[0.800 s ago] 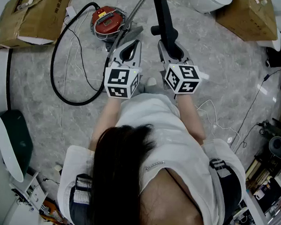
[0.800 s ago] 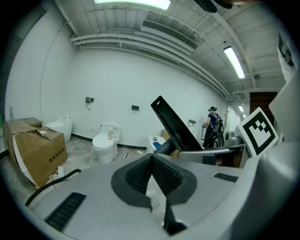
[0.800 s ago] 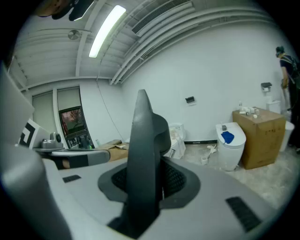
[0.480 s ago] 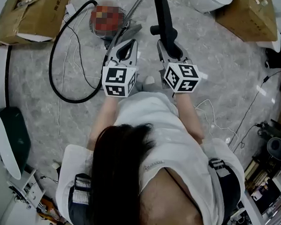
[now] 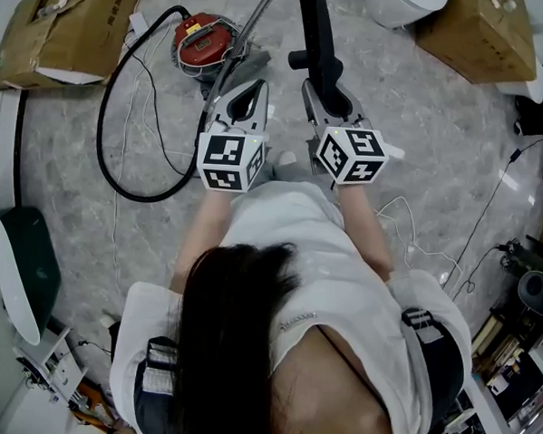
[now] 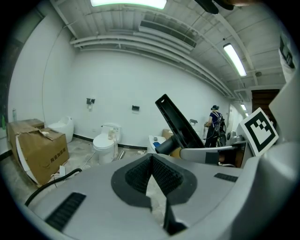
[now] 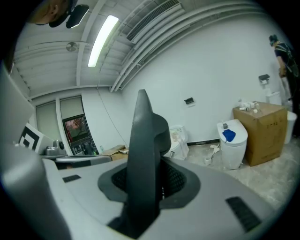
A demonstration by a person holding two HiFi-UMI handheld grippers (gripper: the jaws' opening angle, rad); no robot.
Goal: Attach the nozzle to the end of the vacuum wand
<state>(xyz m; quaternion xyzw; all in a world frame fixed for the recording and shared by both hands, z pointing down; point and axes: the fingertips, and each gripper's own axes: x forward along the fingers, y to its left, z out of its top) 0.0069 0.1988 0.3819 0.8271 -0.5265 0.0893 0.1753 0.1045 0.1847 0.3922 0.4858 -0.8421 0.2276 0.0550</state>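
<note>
Your right gripper [image 5: 325, 95] clamps the nozzle [image 5: 314, 32], seemingly light, stiff plastic, by its base, while your left gripper [image 5: 249, 91], shut and empty, hangs beside the wand [image 5: 256, 22], a smooth rigid tube probably best gripped near its end.

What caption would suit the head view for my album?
Person's right tool grips the black nozzle; left tool shut, empty; red vacuum and metal wand ahead.
</note>
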